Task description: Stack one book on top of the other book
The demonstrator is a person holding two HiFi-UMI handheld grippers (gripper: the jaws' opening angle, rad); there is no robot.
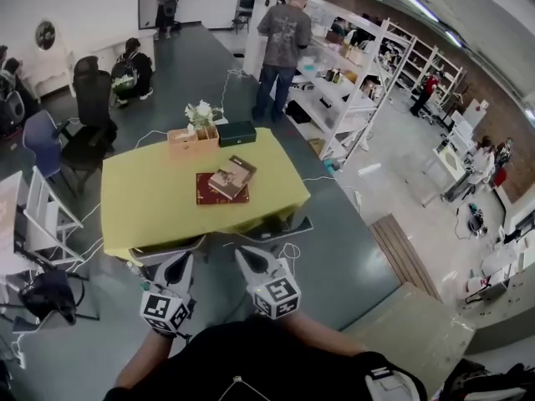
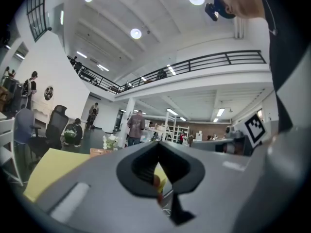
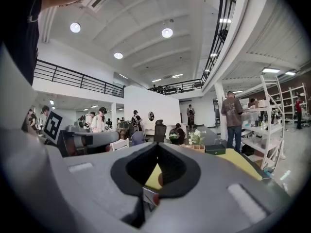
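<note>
On the yellow table (image 1: 134,199), near its middle, a dark red book (image 1: 209,196) is seen lying flat. A smaller tan book (image 1: 234,175) is laid on it, turned askew and overhanging its far right corner. At the table's far edge a wooden box (image 1: 182,140) with white flowers (image 1: 202,112) and a dark green case (image 1: 236,133) are set side by side. The table is placed on a dark grey floor (image 1: 334,249) in a large hall with white shelving (image 1: 351,98), office chairs (image 1: 92,98) and several people.

The left gripper (image 1: 180,261) and the right gripper (image 1: 249,257) are held short of the table's near edge, well apart from the books, with their jaws closed together on nothing.

A railed upper gallery (image 2: 214,62) and round ceiling lamps (image 2: 136,33) are shown only in the gripper views. The print on the tan book's cover is too small to be read. Square black-and-white markers are seen on the gripper cubes (image 1: 276,297).
</note>
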